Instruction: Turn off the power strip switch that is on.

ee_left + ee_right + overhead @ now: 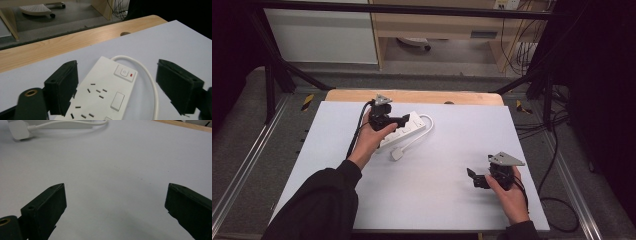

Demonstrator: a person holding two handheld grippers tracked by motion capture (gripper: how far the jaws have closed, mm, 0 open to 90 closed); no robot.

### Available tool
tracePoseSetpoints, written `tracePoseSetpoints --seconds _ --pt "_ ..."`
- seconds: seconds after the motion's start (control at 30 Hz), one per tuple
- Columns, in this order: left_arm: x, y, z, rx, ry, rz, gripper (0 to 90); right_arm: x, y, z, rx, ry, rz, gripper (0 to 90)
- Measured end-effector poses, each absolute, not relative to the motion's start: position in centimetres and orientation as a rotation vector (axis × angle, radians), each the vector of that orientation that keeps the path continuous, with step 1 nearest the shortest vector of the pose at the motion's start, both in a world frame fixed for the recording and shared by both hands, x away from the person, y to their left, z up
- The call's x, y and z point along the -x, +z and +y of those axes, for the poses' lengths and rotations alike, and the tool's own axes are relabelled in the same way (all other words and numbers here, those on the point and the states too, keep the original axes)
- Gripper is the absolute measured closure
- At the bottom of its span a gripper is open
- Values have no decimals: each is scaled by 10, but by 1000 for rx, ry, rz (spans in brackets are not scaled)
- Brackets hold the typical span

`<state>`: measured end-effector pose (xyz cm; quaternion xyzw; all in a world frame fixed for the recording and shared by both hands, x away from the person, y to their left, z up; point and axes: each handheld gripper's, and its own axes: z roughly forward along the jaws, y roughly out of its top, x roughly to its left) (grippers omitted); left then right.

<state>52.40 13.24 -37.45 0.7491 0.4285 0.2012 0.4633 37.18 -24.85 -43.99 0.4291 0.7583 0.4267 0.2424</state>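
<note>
Left gripper (116, 85) straddles the power strip (105, 92), fingers spread

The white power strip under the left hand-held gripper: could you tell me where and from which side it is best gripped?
Probably across the narrow width of the power strip, from above, on the socket section short of the switch. The body is long, flat and straight-sided, and the left hand-held gripper already straddles it with jaws wide. The cable curving along one side should stay outside the pads.

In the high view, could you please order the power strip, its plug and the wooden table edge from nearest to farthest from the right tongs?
1. Plug: left of the right tongs, mid-table.
2. Power strip: farther left, under the left tongs.
3. Wooden table edge: along the far side.
</note>
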Motion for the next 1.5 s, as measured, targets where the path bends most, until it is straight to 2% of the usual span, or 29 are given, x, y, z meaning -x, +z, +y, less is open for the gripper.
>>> tracePoseSetpoints --seconds 0.03,0.07,0.1,0.2,0.4,0.43,0.47,0.57,1.03,1.5 --pt "-524 -375 132 -1843 492 1053 196 -372 -440 -249 -1171 1166 2072 41" --pt "-524 -375 131 -1844 488 1050 258 -372 -440 -248 -1173 1167 2073 41" --pt "-524 -376 130 -1849 485 1042 258 -372 -440 -248 -1173 1167 2073 41" --pt "-523 -378 126 -1871 483 1030 401 -372 -440 -248 -1170 1166 2074 41" --pt "-524 -382 122 -1886 454 1027 598 -372 -440 -249 -1172 1167 2072 41" --pt "-525 -383 122 -1883 450 1029 598 -372 -440 -249 -1172 1167 2072 41" --pt "-525 -383 122 -1884 444 1026 650 -372 -440 -249 -1172 1170 2073 41" --pt "-526 -385 121 -1889 433 1022 703 -372 -440 -249 -1172 1170 2073 41" --pt "-527 -388 118 -1920 408 995 885 -372 -440 -248 -1173 1168 2074 41" --pt "-535 -399 117 -1941 395 1027 898 -372 -440 -249 -1166 1171 2075 40"
